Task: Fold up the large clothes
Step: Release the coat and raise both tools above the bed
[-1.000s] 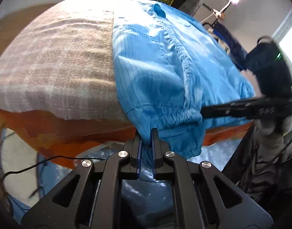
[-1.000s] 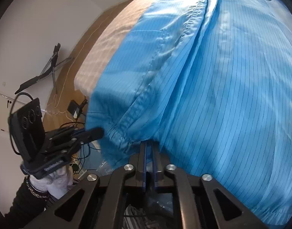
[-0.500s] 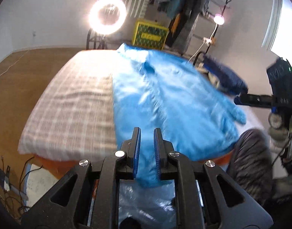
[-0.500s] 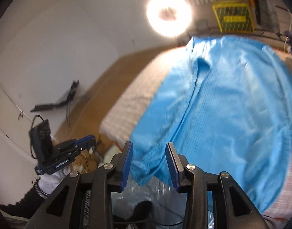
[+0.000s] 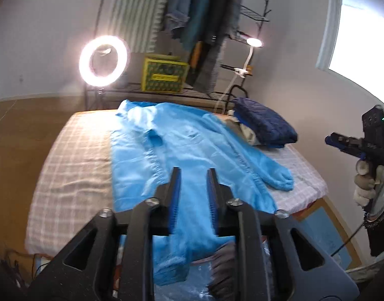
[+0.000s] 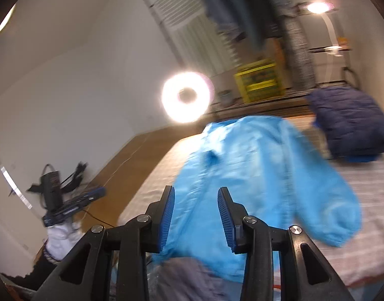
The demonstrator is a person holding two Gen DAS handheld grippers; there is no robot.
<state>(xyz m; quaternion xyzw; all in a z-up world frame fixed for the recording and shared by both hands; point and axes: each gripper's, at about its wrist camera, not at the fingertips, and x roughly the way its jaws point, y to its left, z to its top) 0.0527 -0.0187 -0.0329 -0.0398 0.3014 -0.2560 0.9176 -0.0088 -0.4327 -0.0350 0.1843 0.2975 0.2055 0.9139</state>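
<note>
Nearest in the left wrist view, the left gripper point(image 5: 192, 173) is seen with its jaws opening; nothing is pinched between the blue pads, the cloth lying beyond and below them. In the right wrist view, the right gripper point(image 6: 195, 195) is likewise released, its pads parted with no fabric pressed between them.

Beyond both, the blue garment point(image 5: 182, 150) is spread on the bed point(image 5: 74, 165), over the checked cover. Its long axis runs from 6 o'clock, where the hem hangs over the near edge, towards 12 o'clock, where its top end points at the ring light point(image 5: 104, 60). One sleeve is laid out towards 4 o'clock, ending in a gathered cuff.

Only the left wrist view gives the garment sharply and shows the right gripper held in a gloved hand point(image 5: 367, 183) at 3 o'clock. Only the right wrist view, which is blurred, shows the left gripper in a gloved hand at 8 o'clock, off the bed's side.

Farther back, a folded navy quilted item point(image 5: 264, 123) rests at 2 o'clock on the bed. A yellow crate point(image 5: 165, 74) and hanging clothes point(image 5: 204, 20) are seen against the far wall.
</note>
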